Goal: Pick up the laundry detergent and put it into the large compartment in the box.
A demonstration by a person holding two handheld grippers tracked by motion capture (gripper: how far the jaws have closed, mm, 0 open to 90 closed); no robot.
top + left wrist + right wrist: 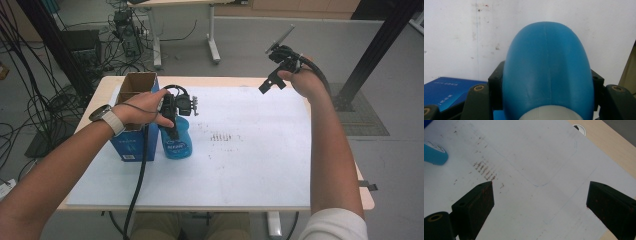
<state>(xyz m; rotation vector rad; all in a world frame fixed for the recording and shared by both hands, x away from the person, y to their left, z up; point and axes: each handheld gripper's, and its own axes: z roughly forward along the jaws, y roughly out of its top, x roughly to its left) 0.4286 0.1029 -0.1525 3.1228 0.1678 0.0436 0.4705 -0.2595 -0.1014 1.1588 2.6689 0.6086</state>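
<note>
- My left gripper is clamped around the blue bottle; in the left gripper view the jaws press both sides of the bottle just above its white neck.
- The bottle stands on the white sheet covering the table, touching or just beside the blue cardboard box, whose top flaps are open.
- My right gripper hovers spread wide over the far right part of the table, holding nothing; in the right gripper view the white sheet lies bare between its jaws.
- As I judge it, the grasp is done, whereas lifting the bottle and putting it into the box is left. I cannot tell whether the bottle has cleared the sheet yet.
</note>
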